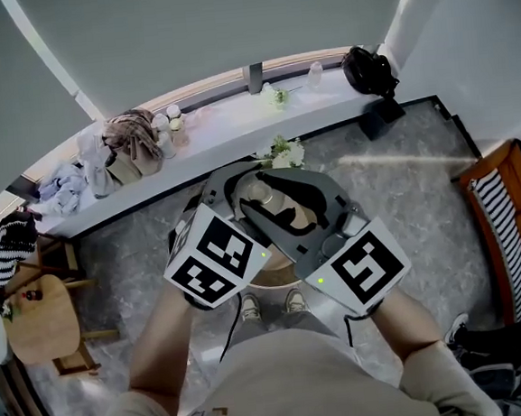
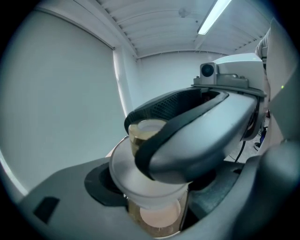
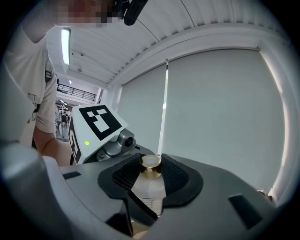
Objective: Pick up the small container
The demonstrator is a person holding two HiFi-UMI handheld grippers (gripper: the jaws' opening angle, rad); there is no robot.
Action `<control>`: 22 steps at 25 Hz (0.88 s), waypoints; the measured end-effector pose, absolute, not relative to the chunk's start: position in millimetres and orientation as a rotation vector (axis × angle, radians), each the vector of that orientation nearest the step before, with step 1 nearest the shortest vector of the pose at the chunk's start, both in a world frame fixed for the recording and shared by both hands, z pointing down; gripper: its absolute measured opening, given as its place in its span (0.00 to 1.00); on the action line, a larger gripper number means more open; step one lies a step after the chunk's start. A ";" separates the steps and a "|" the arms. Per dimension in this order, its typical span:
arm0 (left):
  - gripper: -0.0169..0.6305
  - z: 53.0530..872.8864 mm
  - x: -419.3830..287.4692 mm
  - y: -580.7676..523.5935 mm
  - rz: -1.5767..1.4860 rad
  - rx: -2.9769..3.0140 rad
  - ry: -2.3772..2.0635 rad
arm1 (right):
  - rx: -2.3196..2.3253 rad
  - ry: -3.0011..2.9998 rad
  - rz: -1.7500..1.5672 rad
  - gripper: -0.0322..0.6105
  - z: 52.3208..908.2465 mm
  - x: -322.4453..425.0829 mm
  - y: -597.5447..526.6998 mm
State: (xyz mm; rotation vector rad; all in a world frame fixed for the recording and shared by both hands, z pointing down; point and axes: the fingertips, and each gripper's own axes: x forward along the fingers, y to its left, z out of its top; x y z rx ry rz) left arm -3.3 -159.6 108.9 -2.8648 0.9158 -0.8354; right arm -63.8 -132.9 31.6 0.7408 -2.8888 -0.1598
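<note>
at the far left a wooden stool point(image 1: 40, 326) stands on the grey floor. a long pale ledge point(image 1: 225, 115) runs along the far side, with a bundle of cloth point(image 1: 132, 137) on it. the left gripper point(image 2: 154, 208) is held up in front of the person, its jaws on either side of the lower body of the small container point(image 3: 149, 190). they seem pressed on it, though the other claw crosses over and hides much of the contact. the container hangs in the air between the two claws, well above the floor, gold neck uppermost. the right gripper point(image 3: 151, 171) pinches that neck, its black pads point(image 3: 176, 176) tight on both sides. further right a black bag point(image 1: 368, 71) sits at the ledge's end, and an orange striped fabric point(image 1: 511, 217) lies at the right edge.
</note>
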 end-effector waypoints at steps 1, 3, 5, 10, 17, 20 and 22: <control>0.56 107.1 -3.6 -155.7 -0.828 -2.866 0.926 | 0.730 -2.889 -0.168 0.26 30.3 -64.3 -128.6; 0.56 105.3 -4.7 -151.6 -0.823 -2.872 0.944 | 0.711 -2.888 -0.163 0.26 29.2 -65.1 -124.2; 0.56 105.4 -5.4 -149.6 -0.822 -2.879 0.954 | 0.702 -2.888 -0.140 0.26 29.6 -65.7 -122.4; 0.56 114.3 -4.4 -147.3 -0.830 -2.907 0.953 | 0.686 -2.880 -0.089 0.26 38.5 -64.6 -122.0; 0.56 142.4 0.9 -127.1 -0.861 -2.959 0.932 | 0.663 -2.869 -0.015 0.26 65.5 -59.8 -106.0; 0.56 150.0 1.2 -121.9 -0.878 -2.964 0.930 | 0.659 -2.863 0.008 0.26 72.5 -59.1 -101.7; 0.56 152.8 2.3 -119.6 -0.882 -2.969 0.930 | 0.653 -2.865 0.017 0.26 74.9 -58.2 -99.8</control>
